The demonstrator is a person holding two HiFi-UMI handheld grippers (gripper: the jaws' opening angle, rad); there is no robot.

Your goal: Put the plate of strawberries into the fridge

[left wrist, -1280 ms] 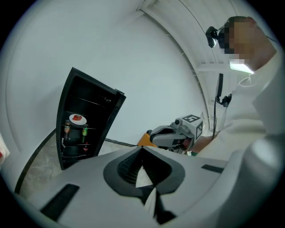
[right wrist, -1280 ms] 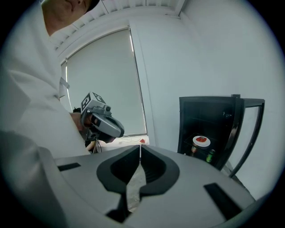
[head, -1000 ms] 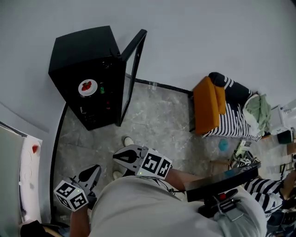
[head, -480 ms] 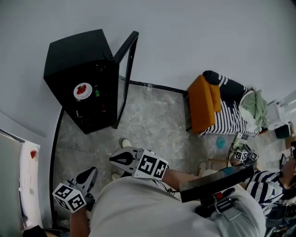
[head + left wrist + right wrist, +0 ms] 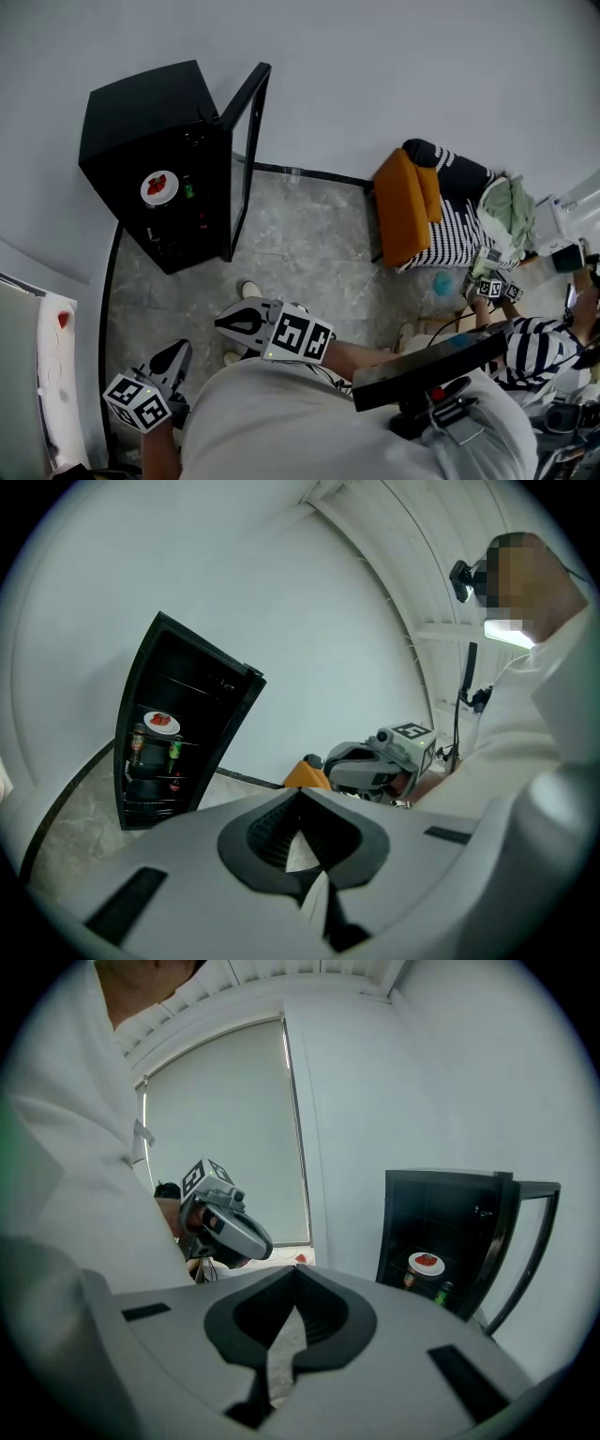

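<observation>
Black fridge (image 5: 141, 112) at 10 o'clock, door (image 5: 246, 141) open. Plate of strawberries (image 5: 157, 187) sits on its upper shelf. Left gripper (image 5: 176, 354) at 7, right gripper (image 5: 230, 323) at 6: jaws closed tight, empty.

Head view looks down; 2 gripper views face the far-off fridge (image 5: 141, 112).

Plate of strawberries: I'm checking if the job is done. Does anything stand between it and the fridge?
Nothing visible does: the plate of strawberries already sits inside the fridge, whose door stands open.
</observation>
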